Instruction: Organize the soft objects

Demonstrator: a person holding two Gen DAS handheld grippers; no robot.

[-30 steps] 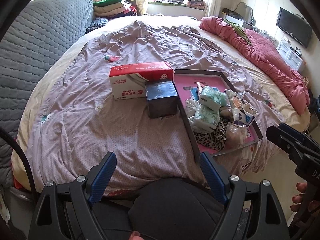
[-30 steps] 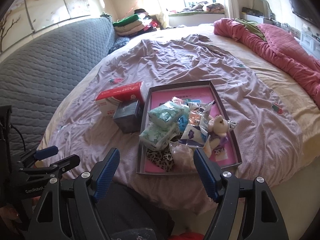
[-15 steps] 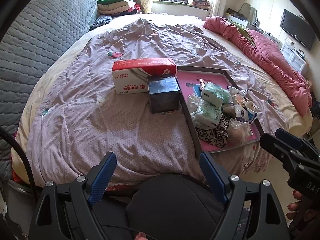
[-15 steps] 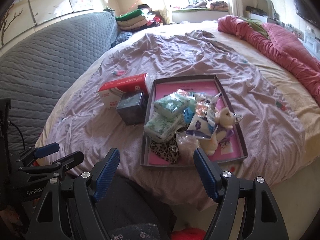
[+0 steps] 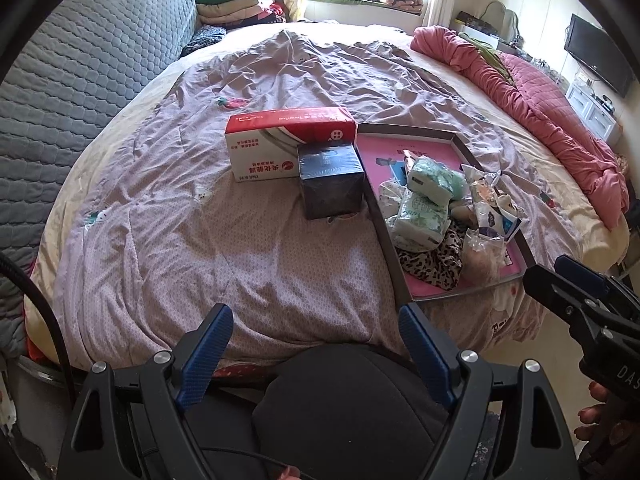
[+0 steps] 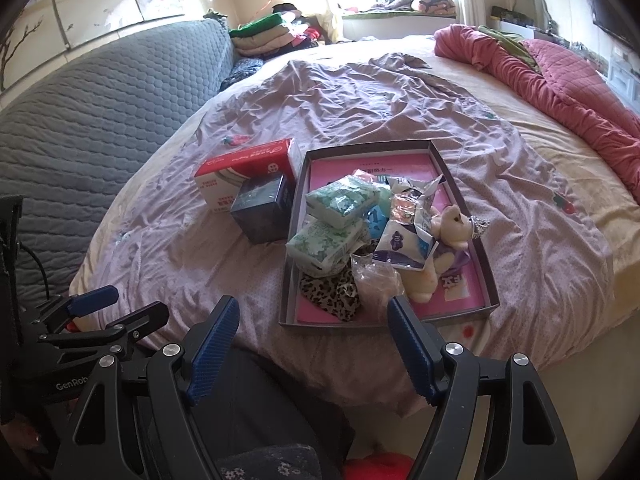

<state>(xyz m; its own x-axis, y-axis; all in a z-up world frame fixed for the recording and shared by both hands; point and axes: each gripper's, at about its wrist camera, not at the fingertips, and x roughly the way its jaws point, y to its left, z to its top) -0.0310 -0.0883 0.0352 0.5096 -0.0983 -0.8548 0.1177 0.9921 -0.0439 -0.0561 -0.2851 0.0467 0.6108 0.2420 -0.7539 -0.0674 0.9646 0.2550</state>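
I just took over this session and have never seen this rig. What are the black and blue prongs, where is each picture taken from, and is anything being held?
There is no robot arm: a person holds one hand-held claw in each hand, with a fisheye camera looking along its blue fingers. One picture looks out from the left claw, the other from the right claw. Both are open and hold nothing.

On the bed's lilac quilt lies a shallow tray with a pink floor, holding tissue packs, a leopard-print cloth, a small plush bear and plastic pouches. Left of the tray sit a red and white tissue box and a dark cube box.
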